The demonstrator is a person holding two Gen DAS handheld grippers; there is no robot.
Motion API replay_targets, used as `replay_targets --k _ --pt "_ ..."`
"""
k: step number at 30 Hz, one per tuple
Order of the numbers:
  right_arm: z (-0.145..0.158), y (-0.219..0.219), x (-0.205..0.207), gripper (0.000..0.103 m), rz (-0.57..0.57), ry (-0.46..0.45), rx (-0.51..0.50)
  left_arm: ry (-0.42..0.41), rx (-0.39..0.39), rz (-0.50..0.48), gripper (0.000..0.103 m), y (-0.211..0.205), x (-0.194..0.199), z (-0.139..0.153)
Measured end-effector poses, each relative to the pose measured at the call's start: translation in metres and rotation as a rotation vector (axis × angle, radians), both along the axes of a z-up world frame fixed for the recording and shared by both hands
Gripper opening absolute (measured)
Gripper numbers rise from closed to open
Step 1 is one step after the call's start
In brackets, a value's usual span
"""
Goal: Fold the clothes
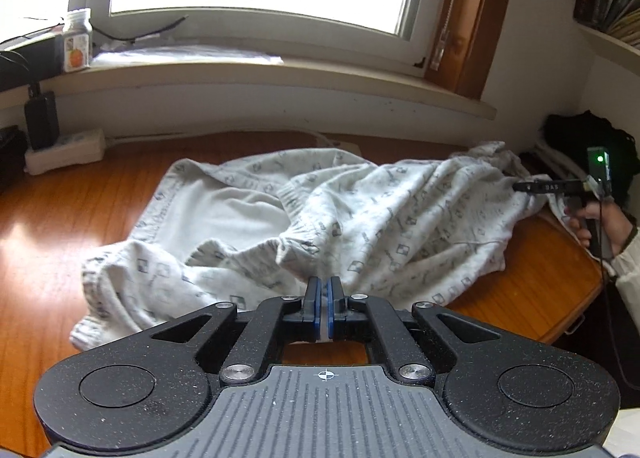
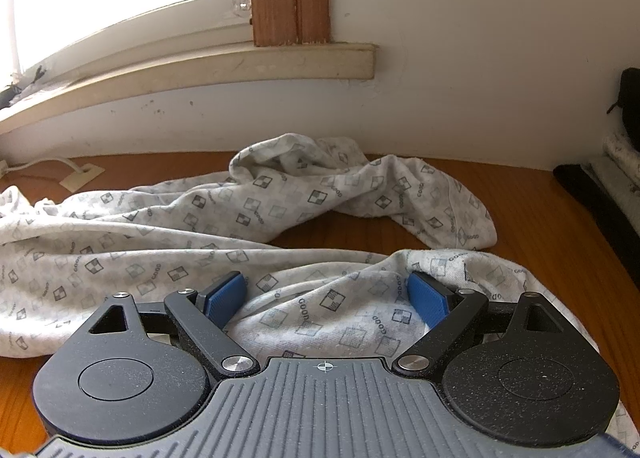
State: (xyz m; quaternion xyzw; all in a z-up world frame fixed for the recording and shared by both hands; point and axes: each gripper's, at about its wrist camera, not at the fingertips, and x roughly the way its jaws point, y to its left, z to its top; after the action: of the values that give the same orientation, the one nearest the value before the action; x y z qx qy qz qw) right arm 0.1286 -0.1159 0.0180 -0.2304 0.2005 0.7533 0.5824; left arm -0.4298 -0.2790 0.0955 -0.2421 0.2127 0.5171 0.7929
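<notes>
We hold our left gripper low over the wooden table, its blue pads pressed together, and in the thin slit between them a pale strip shows; the near edge of the patterned garment runs right up to the fingertips, so the jaws look clamped on a pinch of that cloth. Ahead of this claw the garment lies crumpled and spread across the table, white with small grey squares printed on it, one ribbed cuff bunched just beyond the fingertips and a smooth inner face turned up to the left of them. Far off to the right of the left claw we see our right hand around the handle of the other tool, at the garment's far end. Our right gripper stands with its jaws spread wide, the blue pads well apart, and a fold of the same garment lies between them and under the claw without either pad pressing on it. Beyond the right claw a loose leg of the cloth trails toward the wall, ending to the right. Behind the garment, well past the left claw, a windowsill carries a small jar, and a power strip sits on the table at far left.
</notes>
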Motion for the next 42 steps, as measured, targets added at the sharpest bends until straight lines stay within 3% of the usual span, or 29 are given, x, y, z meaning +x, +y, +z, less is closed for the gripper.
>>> replay_targets --k 2,3,10,14,18,22,26,28,29,32,37,40,42 --pt "0.000 0.000 0.000 0.088 0.000 0.001 0.000 0.015 0.026 -0.003 0.033 -0.004 -0.001 0.006" --pt "0.000 0.000 0.000 0.088 -0.001 0.001 0.000 0.018 0.037 -0.001 0.035 -0.005 -0.002 0.010" --pt "0.000 0.000 0.001 0.088 -0.001 0.006 -0.001 0.062 0.098 -0.013 0.036 0.024 0.004 0.041" --pt "0.001 0.000 0.001 0.088 -0.002 0.007 0.001 0.089 0.086 -0.033 0.036 0.061 0.016 0.044" --pt "0.001 0.000 0.002 0.088 -0.002 0.009 0.000 0.113 0.028 -0.051 0.042 0.100 0.027 0.029" --pt "0.002 0.001 0.004 0.088 -0.002 0.019 0.000 0.104 -0.088 -0.052 0.043 0.144 0.027 0.001" --pt "0.002 0.001 0.005 0.088 -0.001 0.027 0.001 0.029 -0.186 -0.051 0.043 0.173 0.018 -0.020" --pt "0.003 0.001 0.006 0.088 -0.001 0.029 0.001 -0.011 -0.205 -0.071 0.036 0.178 0.017 -0.021" --pt "0.003 0.001 0.006 0.088 0.000 0.030 0.001 -0.020 -0.206 -0.084 0.028 0.179 0.017 -0.021" --pt "0.003 0.001 0.007 0.088 0.000 0.033 0.002 0.002 -0.151 -0.118 0.005 0.174 0.020 -0.007" --pt "0.004 -0.001 0.007 0.088 -0.002 0.029 0.012 -0.007 0.111 0.030 0.005 0.169 -0.006 0.058" --pt "0.006 -0.004 0.010 0.088 0.003 0.051 0.031 0.052 0.255 0.138 0.005 0.180 -0.025 0.096" --pt "0.007 -0.006 0.013 0.088 0.007 0.076 0.038 0.100 0.280 0.200 0.005 0.198 -0.030 0.103"
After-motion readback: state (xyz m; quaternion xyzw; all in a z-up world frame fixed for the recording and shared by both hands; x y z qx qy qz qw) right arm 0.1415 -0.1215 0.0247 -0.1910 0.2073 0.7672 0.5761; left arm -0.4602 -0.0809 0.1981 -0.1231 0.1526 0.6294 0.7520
